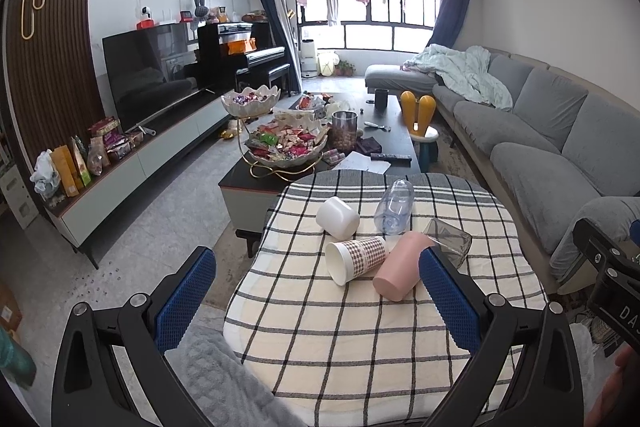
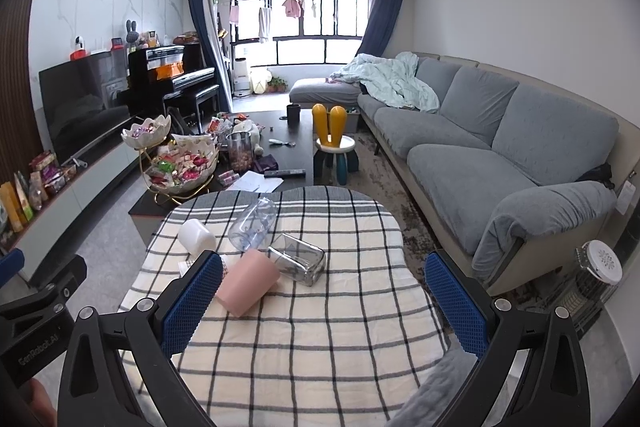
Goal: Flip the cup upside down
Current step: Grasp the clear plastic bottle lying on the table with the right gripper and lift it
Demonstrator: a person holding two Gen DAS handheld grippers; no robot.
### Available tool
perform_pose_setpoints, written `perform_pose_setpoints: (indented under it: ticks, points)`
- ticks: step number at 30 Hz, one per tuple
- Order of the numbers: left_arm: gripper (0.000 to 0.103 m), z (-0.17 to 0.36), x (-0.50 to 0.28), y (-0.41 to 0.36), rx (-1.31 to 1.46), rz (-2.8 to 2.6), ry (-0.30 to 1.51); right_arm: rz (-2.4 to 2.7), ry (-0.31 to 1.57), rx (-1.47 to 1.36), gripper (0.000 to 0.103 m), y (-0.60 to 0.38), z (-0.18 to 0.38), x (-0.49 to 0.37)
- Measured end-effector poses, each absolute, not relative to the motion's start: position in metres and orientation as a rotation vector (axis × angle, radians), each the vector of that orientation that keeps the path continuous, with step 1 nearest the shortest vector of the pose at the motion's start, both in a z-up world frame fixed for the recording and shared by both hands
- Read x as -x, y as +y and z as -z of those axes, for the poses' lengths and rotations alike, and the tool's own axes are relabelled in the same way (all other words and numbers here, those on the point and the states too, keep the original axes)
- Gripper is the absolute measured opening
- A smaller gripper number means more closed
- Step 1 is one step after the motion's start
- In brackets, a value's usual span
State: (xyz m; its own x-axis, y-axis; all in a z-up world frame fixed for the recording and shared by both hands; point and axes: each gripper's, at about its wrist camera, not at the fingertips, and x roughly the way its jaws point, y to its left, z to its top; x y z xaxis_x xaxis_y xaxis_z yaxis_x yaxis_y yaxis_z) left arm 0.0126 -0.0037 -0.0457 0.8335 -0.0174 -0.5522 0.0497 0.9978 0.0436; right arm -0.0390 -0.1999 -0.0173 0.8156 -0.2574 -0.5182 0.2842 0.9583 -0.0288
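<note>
Several cups lie on their sides on a checked tablecloth (image 1: 320,339): a white cup (image 1: 338,217), a checked paper cup (image 1: 356,259), a pink cup (image 1: 400,271), a clear plastic cup (image 1: 394,207) and a square glass (image 1: 450,241). My left gripper (image 1: 316,291) is open and empty, held above the cloth just short of the paper and pink cups. My right gripper (image 2: 324,299) is open and empty, with the pink cup (image 2: 248,283) by its left finger and the glass (image 2: 298,263) ahead. The white cup (image 2: 196,235) and clear cup (image 2: 254,225) lie farther back.
A dark coffee table (image 1: 396,131) with tiered snack bowls (image 1: 286,143) and a jar stands behind the checked table (image 2: 320,347). A grey sofa (image 2: 480,155) runs along the right. A TV unit (image 1: 160,147) lines the left. A yellow-eared stool (image 2: 334,143) stands between.
</note>
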Motion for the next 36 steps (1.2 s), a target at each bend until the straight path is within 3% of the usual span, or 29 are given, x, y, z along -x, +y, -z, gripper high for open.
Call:
perform_pose_setpoints:
  ticks: [11, 36]
  points:
    - [0.103, 0.062, -0.061, 0.004, -0.051, 0.011, 0.688, 0.261, 0.639, -0.057, 0.102, -0.201, 0.038, -0.009]
    - [0.103, 0.141, -0.252, 0.052, -0.069, -0.07, 0.793, 0.265, 0.909, -0.129, 0.102, -0.168, 0.143, -0.271]
